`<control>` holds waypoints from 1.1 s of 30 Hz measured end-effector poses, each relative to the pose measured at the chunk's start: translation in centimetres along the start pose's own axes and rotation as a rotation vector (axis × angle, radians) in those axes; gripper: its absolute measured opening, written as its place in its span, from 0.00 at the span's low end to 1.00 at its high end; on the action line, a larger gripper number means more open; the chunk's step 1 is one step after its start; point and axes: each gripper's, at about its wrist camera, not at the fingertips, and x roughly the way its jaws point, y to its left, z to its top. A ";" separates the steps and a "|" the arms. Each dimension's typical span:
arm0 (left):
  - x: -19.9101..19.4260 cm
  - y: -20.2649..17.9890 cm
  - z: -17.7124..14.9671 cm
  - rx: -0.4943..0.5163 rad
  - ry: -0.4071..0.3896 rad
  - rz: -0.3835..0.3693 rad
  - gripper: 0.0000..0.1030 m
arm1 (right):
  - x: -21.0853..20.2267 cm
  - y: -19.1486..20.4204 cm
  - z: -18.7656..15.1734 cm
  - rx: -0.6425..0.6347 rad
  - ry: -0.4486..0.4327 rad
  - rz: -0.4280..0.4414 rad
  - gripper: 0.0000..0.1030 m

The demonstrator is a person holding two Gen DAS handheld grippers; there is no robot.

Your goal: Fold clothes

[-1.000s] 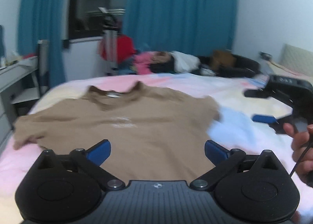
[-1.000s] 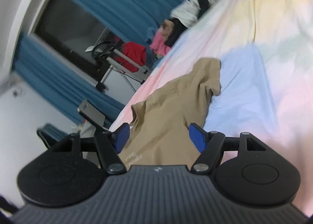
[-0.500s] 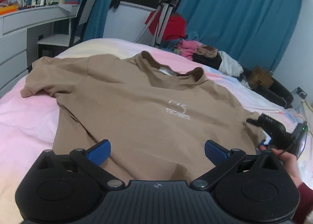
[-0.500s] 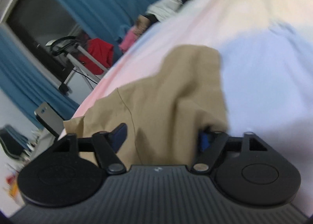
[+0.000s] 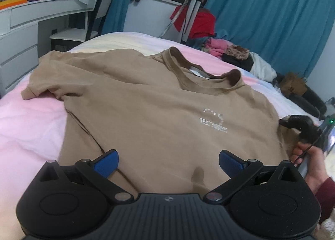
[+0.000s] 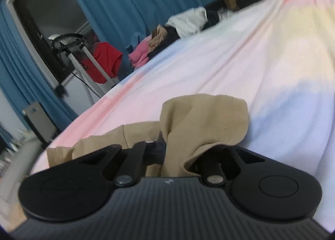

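A tan T-shirt [image 5: 150, 110] lay spread face-up on the pastel bedspread [image 5: 27, 127]. The left gripper [image 5: 168, 160] hovered with fingers spread wide over the near hem. The right gripper [image 6: 180, 156] was clenched on the shirt's bunched right sleeve [image 6: 205, 122].

Right gripper [image 6: 178, 152] jaws under t-shirt [image 6: 201, 122]

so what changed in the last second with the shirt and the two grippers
The right gripper closed in on the shirt's right sleeve and its fingers shut on the bunched cloth. The left gripper moved in over the hem, fingers open throughout. The shirt stayed spread face up on the bed.
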 end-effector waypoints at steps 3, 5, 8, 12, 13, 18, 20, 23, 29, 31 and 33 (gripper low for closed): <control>-0.6 0.3 0.4 0.002 -0.014 0.032 1.00 | -1.9 2.2 0.8 -0.083 -0.056 -0.040 0.11; -1.2 0.7 0.8 -0.001 -0.020 0.046 1.00 | -3.1 3.8 1.2 -0.153 -0.086 -0.066 0.11; -2.4 1.4 1.4 -0.012 -0.033 0.057 1.00 | -5.2 7.4 1.7 -0.263 -0.127 -0.082 0.11; -4.5 2.8 2.4 -0.031 -0.065 0.067 1.00 | -7.5 12.8 1.1 -0.392 -0.166 -0.069 0.11; -5.0 3.3 2.6 -0.039 -0.072 0.068 1.00 | -7.7 14.2 0.3 -0.421 -0.164 -0.063 0.11; -6.5 6.3 3.2 -0.099 -0.083 0.082 1.00 | -7.5 21.0 -4.1 -0.576 -0.136 -0.042 0.11; -6.4 7.4 3.3 -0.121 -0.071 0.091 1.00 | -6.4 23.5 -7.0 -0.675 -0.119 -0.045 0.11; -6.1 8.5 3.3 -0.130 -0.057 0.105 1.00 | -4.2 25.9 -10.7 -0.750 -0.048 -0.047 0.11; -4.3 8.6 3.0 -0.073 -0.029 0.151 1.00 | -0.3 27.3 -15.2 -0.787 0.109 -0.029 0.14; -3.7 8.5 2.9 -0.070 -0.027 0.152 1.00 | 0.0 26.8 -15.4 -0.769 0.150 0.005 0.23; -3.2 8.3 2.8 -0.069 -0.027 0.152 1.00 | -0.8 26.6 -14.8 -0.747 0.163 0.053 0.57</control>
